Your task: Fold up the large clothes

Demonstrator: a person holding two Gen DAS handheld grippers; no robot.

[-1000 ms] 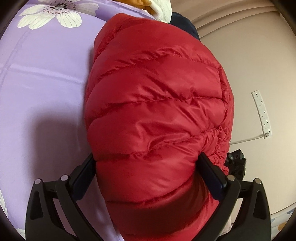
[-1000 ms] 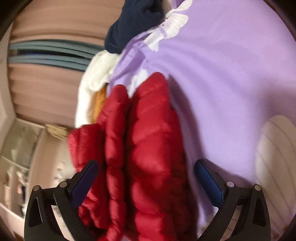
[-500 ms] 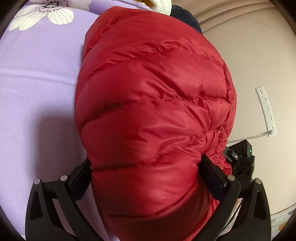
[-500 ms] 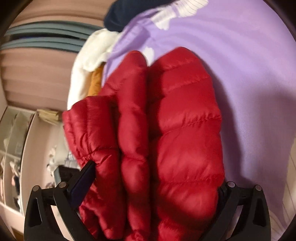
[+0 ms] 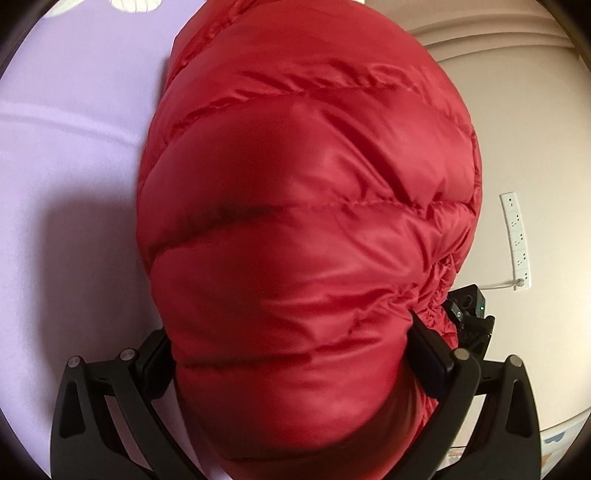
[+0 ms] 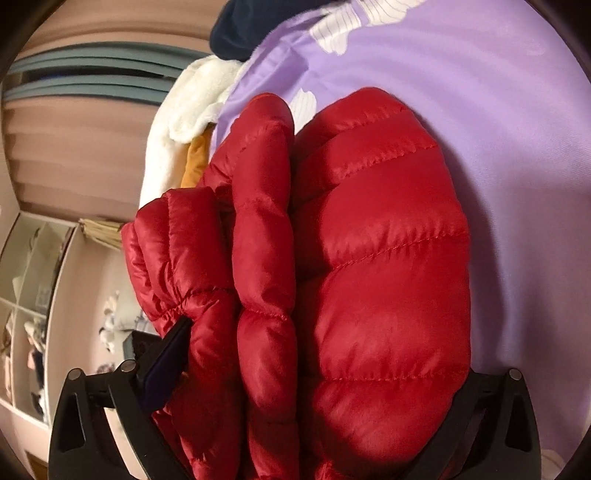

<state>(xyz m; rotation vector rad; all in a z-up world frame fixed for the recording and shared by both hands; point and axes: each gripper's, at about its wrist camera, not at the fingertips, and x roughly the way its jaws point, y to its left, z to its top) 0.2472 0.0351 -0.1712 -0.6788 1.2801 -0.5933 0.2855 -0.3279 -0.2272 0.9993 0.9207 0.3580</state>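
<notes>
A red puffer jacket [image 5: 306, 229] filled the space between the fingers of the left gripper [image 5: 291, 354], whose jaws stood wide apart with the quilted bulk bulging between them and touching both pads; whether they were truly clamping the fabric could not be told. The jacket lay on a lilac bedsheet [image 5: 74, 155], its thick folded mass rising from the sheet toward the camera. Beyond the jacket, on the side away from the sheet, a white power strip [image 5: 516, 240] with a cable plugged in lay on the pale floor.

From the right wrist view, the same jacket [image 6: 369, 258] showed as several stacked padded layers, pressed between the spread jaws of the right gripper [image 6: 314, 373]; one dark pad touched the outer layer, while the other was hidden behind the padding, so a firm hold could not be confirmed. Past the jacket's far end, a white fleece garment [image 6: 192, 107], a strip of orange cloth [image 6: 197, 158] and a navy garment [image 6: 251, 26] sat piled at the sheet's edge.
</notes>
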